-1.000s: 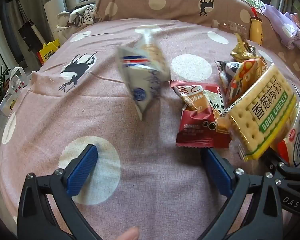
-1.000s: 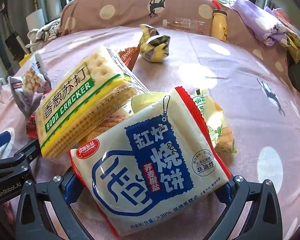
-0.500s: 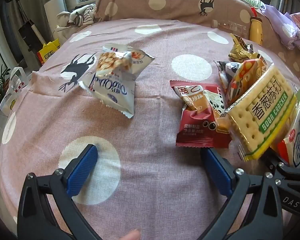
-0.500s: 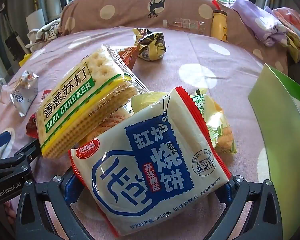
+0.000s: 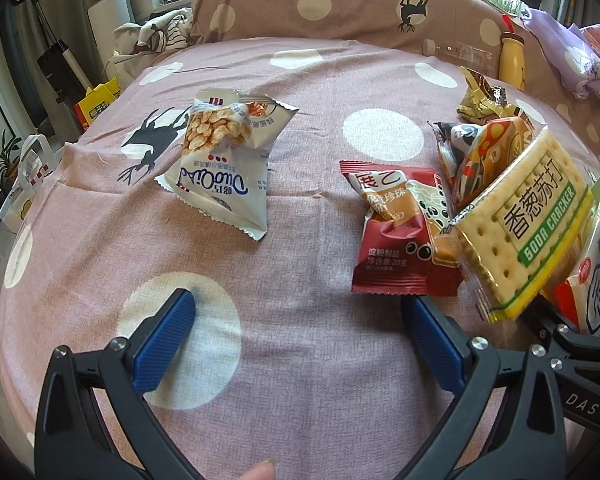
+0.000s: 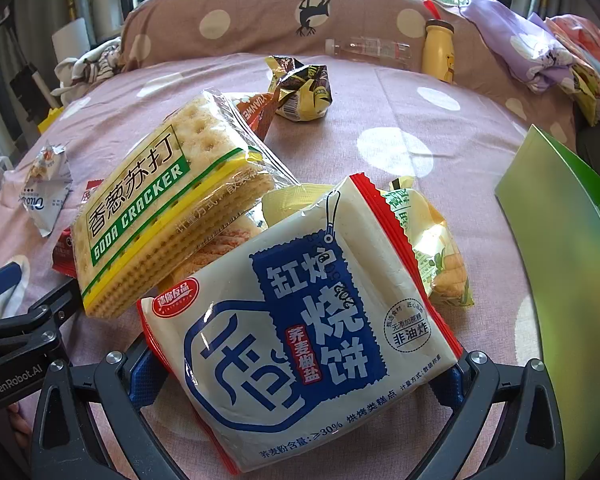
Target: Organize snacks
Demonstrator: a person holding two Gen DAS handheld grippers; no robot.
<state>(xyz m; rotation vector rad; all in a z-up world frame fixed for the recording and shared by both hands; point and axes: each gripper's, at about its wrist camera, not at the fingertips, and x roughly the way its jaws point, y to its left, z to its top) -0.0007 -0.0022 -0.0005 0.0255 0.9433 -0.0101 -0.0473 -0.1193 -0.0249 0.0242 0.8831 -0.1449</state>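
My left gripper (image 5: 296, 336) is open and empty, low over the pink dotted bedspread (image 5: 292, 380). A white DuoQiao snack bag (image 5: 224, 160) lies ahead to its left. A red pearl-snack packet (image 5: 404, 236) lies just beyond its right finger. A soda cracker pack (image 5: 528, 220) leans on the snack pile at the right; it also shows in the right wrist view (image 6: 168, 200). My right gripper (image 6: 300, 372) is wide open, with a large white and blue flatbread pack (image 6: 300, 344) lying between its fingers. A yellow-green snack bag (image 6: 432, 244) lies behind the pack.
A gold and brown wrapper (image 6: 304, 92) lies farther back. A green box flap (image 6: 568, 248) stands at the right. A yellow bottle (image 6: 440, 56) and a clear bottle (image 6: 372, 50) rest against the dotted headboard pillow (image 6: 260, 20). Purple cloth (image 6: 512, 44) lies at the far right.
The white DuoQiao bag was in the air and has landed on the bedspread to the left. The green box flap has come in at the right. Both grippers stayed still.
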